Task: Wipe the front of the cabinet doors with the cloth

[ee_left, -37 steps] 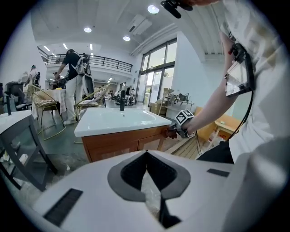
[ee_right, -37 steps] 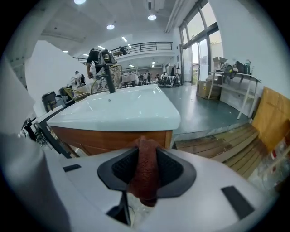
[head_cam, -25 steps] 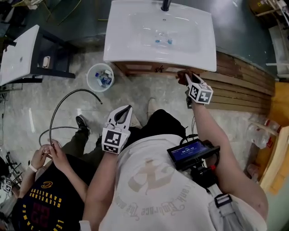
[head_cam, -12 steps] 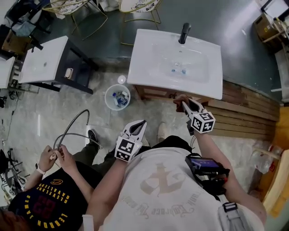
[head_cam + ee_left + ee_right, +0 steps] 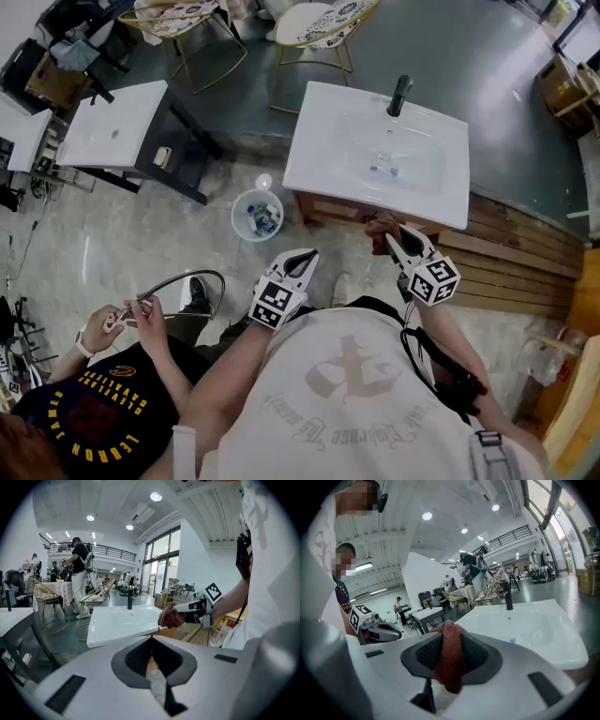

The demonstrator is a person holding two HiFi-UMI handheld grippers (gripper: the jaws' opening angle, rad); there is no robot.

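So in the head view, down in the lower left corner another person (image 5: 89, 403) is crouching and holding a curved grey hose (image 5: 178, 281) in both hands. Above that, in the upper left, a dark stand with a white top (image 5: 112, 127) is sitting on the floor, and a small round bucket (image 5: 258, 216) with some bits in it is standing between that stand and the wooden cabinet (image 5: 328, 211). Around the middle of the frame the left gripper (image 5: 306, 257) is hovering low with its jaws pressed together and nothing between them, well apart from the cabinet. The cabinet is carrying a big white basin (image 5: 375, 155) with a black faucet (image 5: 400, 94) at its far edge. Just right of centre, the right gripper (image 5: 394, 239) is clamping a reddish-brown cloth (image 5: 380, 225), the jaws squeezing a fold of it. The cloth is sitting right at the cabinet's front, just under the basin's near rim; can't tell if it's actually touching the wood. Wooden planks (image 5: 506, 262) are lying along the right side.
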